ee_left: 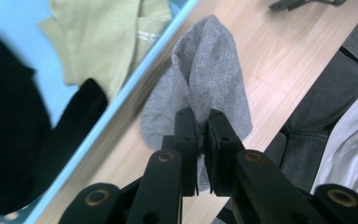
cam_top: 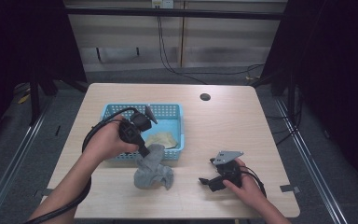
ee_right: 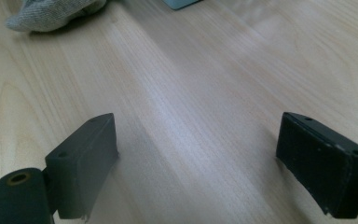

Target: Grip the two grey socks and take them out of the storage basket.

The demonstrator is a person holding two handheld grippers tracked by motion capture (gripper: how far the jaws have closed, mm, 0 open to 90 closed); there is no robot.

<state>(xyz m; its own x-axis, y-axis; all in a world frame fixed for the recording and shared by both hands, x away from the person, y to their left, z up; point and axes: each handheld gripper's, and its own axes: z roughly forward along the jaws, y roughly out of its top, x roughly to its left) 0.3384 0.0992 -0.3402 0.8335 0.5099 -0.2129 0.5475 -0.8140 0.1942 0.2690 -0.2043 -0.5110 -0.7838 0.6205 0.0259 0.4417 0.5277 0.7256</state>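
Our left gripper [ee_left: 200, 135] clamped on the grey sock [ee_left: 209, 70] beside the blue basket [cam_top: 121, 111], our right gripper [ee_right: 205, 158] resting wide apart on the table [ee_right: 191, 84].

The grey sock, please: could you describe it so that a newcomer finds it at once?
On the wooden table, look just in front of the blue basket. The grey sock hangs there, pinched in the left gripper, its lower end on the table. The yellow-green cloth lies inside the basket.
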